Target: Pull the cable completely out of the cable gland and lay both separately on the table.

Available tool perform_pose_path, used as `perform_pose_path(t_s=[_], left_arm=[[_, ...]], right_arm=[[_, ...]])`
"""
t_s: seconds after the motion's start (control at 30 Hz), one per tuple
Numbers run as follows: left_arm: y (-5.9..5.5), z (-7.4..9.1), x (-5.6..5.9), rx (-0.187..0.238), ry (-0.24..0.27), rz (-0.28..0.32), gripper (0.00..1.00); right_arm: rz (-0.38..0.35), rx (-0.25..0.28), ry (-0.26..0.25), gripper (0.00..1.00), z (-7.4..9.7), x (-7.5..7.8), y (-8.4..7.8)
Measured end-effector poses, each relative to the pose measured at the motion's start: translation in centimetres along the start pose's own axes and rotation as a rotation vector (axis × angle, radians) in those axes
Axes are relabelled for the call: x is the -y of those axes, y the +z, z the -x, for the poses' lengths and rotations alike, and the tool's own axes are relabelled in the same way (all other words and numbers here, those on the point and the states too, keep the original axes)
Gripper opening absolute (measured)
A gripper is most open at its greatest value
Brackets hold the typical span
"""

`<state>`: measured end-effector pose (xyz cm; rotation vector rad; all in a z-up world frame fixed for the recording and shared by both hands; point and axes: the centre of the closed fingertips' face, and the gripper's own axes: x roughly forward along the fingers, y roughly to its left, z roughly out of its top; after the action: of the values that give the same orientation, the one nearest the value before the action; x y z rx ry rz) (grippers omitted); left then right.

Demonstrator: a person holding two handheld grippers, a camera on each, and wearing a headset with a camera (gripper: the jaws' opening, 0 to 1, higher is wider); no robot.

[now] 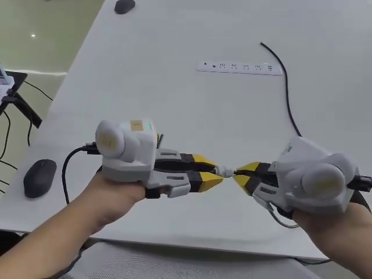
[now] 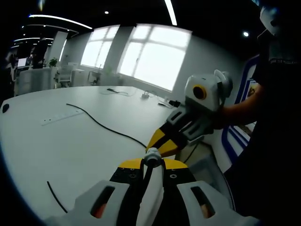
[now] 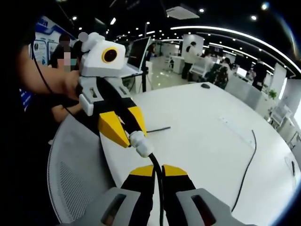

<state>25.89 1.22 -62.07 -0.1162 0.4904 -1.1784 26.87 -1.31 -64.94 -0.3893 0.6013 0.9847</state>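
Observation:
Low over the white table, near its front edge, the two grippers meet tip to tip. My left gripper is shut on a small white cable gland, which sticks out past its yellow jaw tips. In the right gripper view the gland sits in the left gripper's jaws, and a black cable runs from it straight down between my right gripper's own jaws, which are shut on it. The cable still enters the gland. In the head view my right gripper faces the left one.
A white power strip lies far across the table, with its black cord trailing toward the right. A dark mouse sits at the left edge, another at the far end. A short black piece lies on the table.

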Motion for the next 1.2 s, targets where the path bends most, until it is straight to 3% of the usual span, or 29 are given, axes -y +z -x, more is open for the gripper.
perform_pose_path(t_s=[0.53, 0.7, 0.8, 0.87, 1.2], left_arm=[[0.3, 0.2, -0.3, 0.019, -0.006, 0.015, 0.15], [0.2, 0.1, -0.2, 0.015, -0.011, 0.004, 0.15], [0.3, 0.0, -0.2, 0.021, -0.014, 0.003, 0.15], [0.3, -0.1, 0.0, 0.024, -0.027, 0.003, 0.15], [-0.1, -0.5, -0.2, 0.007, -0.032, 0.022, 0.15]], right_arm=[[-0.190, -0.057, -0.080, 0.00, -0.2, 3.5, -4.5], [-0.324, -0.067, -0.110, 0.00, -0.2, 4.2, -6.2], [-0.486, -0.051, -0.098, 0.00, -0.3, 4.2, -7.0], [-0.545, -0.053, -0.094, 0.00, -0.3, 4.2, -7.4], [-0.512, -0.068, -0.097, 0.01, -0.5, 4.1, -7.7]])
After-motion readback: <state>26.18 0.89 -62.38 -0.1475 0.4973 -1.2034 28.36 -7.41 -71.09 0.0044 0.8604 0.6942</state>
